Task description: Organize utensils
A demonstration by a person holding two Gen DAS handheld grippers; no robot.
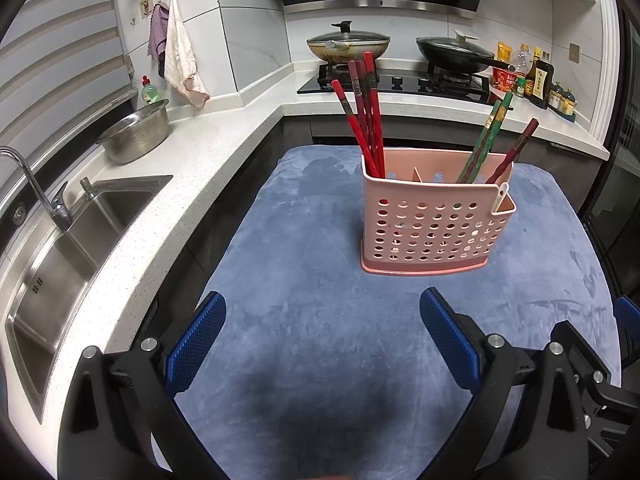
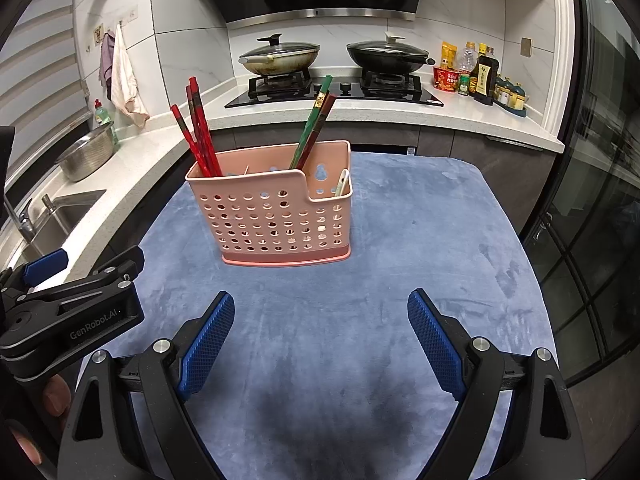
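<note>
Blue cloth [image 1: 304,360] carries a pink basket [image 1: 432,224] of red chopsticks [image 1: 366,120]; left tongs [image 1: 323,334] and right tongs [image 2: 321,330] gape wide, holding nothing.

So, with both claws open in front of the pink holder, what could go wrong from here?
1. The red chopsticks lean out of the pink holder; pulling one could drag its neighbours or tip the holder, which looks light.
2. The green chopsticks and a dark red one lean close together, so a claw may catch the wrong one.
3. The left claw and right claw sit close side by side and might collide when reaching.
</note>
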